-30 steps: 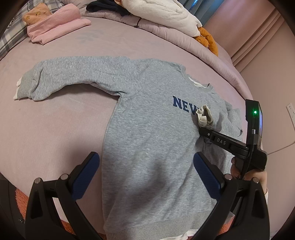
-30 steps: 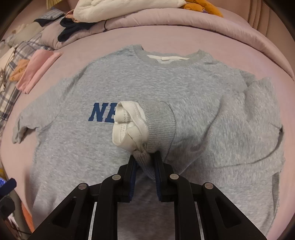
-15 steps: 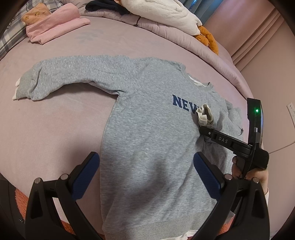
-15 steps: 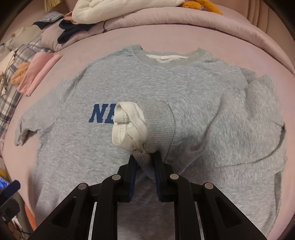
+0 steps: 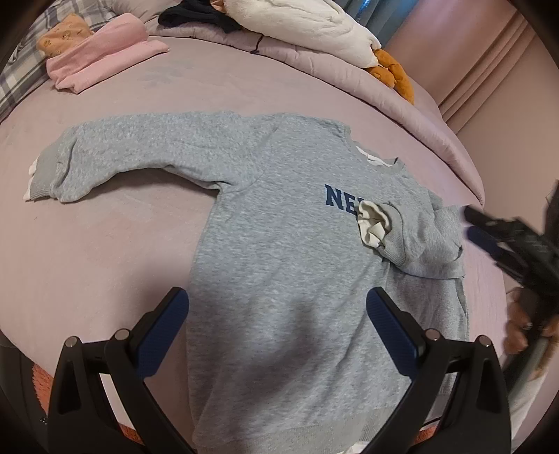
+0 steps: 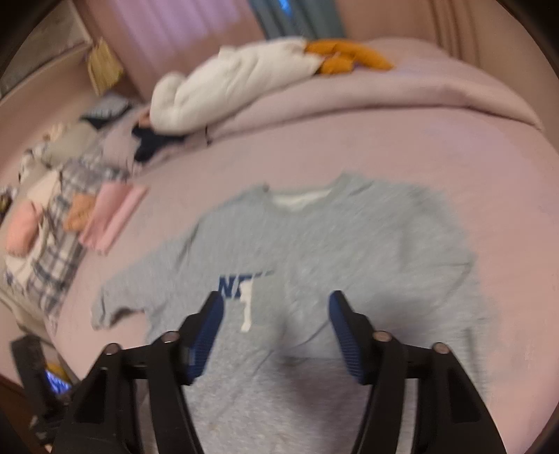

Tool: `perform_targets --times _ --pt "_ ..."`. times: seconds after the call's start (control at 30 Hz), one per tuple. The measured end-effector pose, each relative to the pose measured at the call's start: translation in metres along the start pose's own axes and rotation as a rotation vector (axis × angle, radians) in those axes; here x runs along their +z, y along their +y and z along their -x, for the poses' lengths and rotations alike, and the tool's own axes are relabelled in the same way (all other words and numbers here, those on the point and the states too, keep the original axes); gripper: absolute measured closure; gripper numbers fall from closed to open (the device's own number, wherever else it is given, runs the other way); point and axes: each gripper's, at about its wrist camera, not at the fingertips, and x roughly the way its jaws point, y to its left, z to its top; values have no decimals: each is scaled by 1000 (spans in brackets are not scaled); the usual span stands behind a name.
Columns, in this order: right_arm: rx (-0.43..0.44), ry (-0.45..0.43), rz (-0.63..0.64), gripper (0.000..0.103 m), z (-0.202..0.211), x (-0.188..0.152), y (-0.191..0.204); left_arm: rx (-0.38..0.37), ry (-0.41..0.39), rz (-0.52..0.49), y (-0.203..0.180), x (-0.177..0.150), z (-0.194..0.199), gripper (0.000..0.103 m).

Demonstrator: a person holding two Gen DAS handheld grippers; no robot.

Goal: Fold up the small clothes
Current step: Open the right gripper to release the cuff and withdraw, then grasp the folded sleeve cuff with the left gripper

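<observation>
Navy "NE", rest covered, on grey sweatshirt (image 5: pixel 279 251) chest.

A white quilt (image 5: pixel 307 24) and orange plush toy (image 5: pixel 391 71) lie on the mauve bed (image 5: pixel 104 244)

Grey sweatshirt (image 5: pixel 279 265) flat on mauve bed (image 5: pixel 104 251), centre frame. One sleeve stretched to left, other folded onto chest, cuff (image 5: pixel 379 228) covering navy lettering. Left gripper (image 5: pixel 277 316) bottom, jaws wide, empty. Right gripper (image 5: pixel 489 230) blurred at right edge, off cloth. Pink folded clothes (image 5: pixel 101 57) upper left.
</observation>
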Motion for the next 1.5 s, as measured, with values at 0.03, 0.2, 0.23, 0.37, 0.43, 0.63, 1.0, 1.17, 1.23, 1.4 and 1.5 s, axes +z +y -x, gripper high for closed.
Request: perform_targets --times 0.03,0.2,0.23,0.37,0.43,0.63,1.0,1.17,1.23,1.4,1.5 --pt "-8 -23 -16 34 8 1 -6 -5 2 -7 -2 0 -1 1" --pt "-110 -78 -110 33 35 -4 -42 -22 5 -27 -12 4 -5 2" --pt "-126 -79 -120 33 37 -6 -47 -26 5 -30 -15 5 -5 2" --pt "-180 -61 -179 33 37 -21 -69 -40 4 -60 -29 7 -8 2" --pt "-194 -46 -202 33 39 -29 -78 -45 5 -78 -35 6 -9 2" --pt "-228 -2 -258 33 40 -48 -103 -51 32 -123 -54 5 -23 2" --pt "-248 27 -336 33 44 -75 -136 -115 100 -129 -79 16 -61 5" --pt "-242 29 -371 33 45 -82 -146 -169 156 -80 -85 26 -84 14" --pt "-244 29 -380 33 45 -83 -150 -217 191 -45 -88 30 -93 18" --pt "-224 31 -405 33 41 -86 -154 -309 264 26 -95 38 -124 23" --pt "-224 34 -403 33 38 -86 -156 -312 282 55 -98 39 -139 27"
